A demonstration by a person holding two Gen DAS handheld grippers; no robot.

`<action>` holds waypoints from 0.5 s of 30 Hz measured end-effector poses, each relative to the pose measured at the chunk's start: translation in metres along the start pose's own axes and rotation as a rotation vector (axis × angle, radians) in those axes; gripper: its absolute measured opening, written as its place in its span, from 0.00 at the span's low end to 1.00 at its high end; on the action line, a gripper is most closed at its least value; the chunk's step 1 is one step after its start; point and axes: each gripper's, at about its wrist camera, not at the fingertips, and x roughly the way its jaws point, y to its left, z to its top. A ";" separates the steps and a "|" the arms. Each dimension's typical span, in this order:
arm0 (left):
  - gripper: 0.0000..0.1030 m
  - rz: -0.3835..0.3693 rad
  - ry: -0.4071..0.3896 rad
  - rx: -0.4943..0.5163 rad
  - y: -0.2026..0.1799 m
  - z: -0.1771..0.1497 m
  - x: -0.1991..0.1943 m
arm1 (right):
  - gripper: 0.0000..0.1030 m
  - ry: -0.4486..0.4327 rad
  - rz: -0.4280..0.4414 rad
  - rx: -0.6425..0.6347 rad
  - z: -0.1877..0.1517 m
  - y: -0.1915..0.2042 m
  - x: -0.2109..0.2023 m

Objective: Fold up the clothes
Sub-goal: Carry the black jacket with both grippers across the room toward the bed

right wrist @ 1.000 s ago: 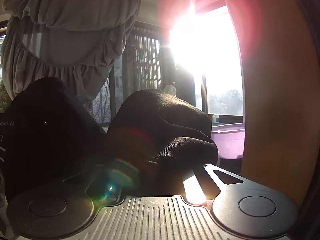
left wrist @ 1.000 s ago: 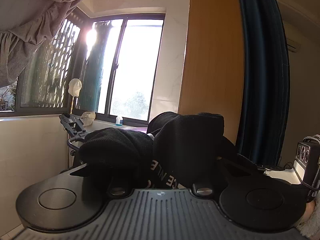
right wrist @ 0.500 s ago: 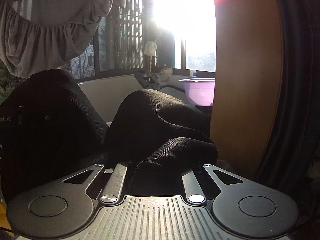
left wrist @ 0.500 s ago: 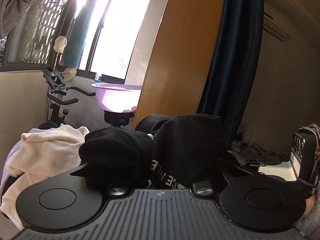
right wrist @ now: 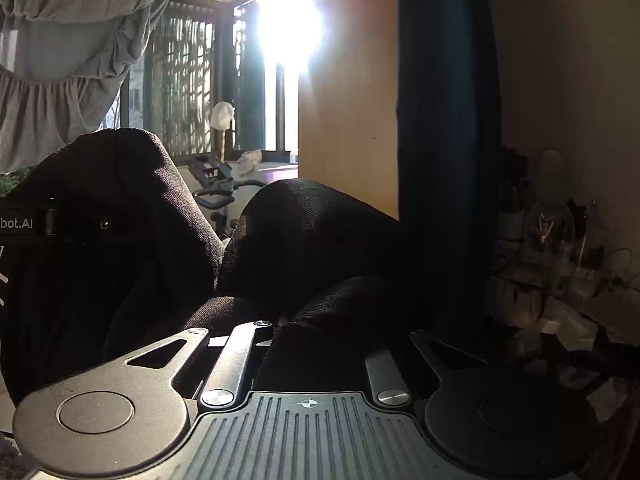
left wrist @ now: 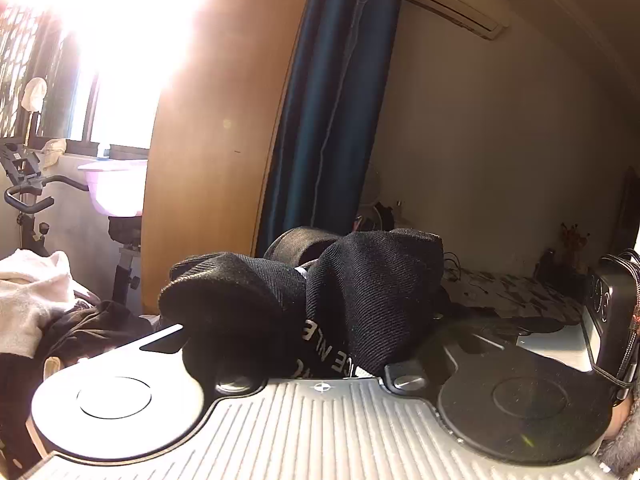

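A black garment (left wrist: 376,288) with white lettering on a band is bunched over my left gripper (left wrist: 316,312) and hides its fingertips. The gripper is shut on the cloth. In the right wrist view the same black garment (right wrist: 320,240) drapes in thick folds over my right gripper (right wrist: 316,280), which is also shut on it with its fingertips covered. At the left edge of that view the left gripper's body (right wrist: 24,224) shows, wrapped in the black cloth. Both grippers hold the garment up in the air, close together.
A pile with a cream garment (left wrist: 28,300) and dark clothes (left wrist: 92,324) lies low on the left. An exercise bike (left wrist: 28,196), a pink basin (left wrist: 116,192), a wooden panel (left wrist: 208,160) and a blue curtain (left wrist: 332,120) stand ahead. A grey sheet (right wrist: 60,60) hangs overhead.
Both views have swung right, away from the window and toward the room wall and air conditioner. The black garment stays bunched in both grippers as before.
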 end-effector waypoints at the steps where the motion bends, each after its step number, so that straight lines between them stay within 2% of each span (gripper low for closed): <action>1: 0.15 -0.016 0.001 0.000 -0.021 -0.004 0.013 | 0.10 -0.001 -0.014 0.006 -0.006 -0.024 -0.013; 5: 0.15 -0.102 0.029 -0.035 -0.104 -0.017 0.070 | 0.10 0.010 -0.080 0.008 -0.029 -0.117 -0.070; 9: 0.15 -0.196 0.044 -0.043 -0.180 -0.028 0.124 | 0.10 0.030 -0.183 0.002 -0.048 -0.201 -0.118; 15: 0.15 -0.360 0.105 -0.026 -0.272 -0.036 0.199 | 0.10 0.055 -0.344 0.064 -0.078 -0.311 -0.177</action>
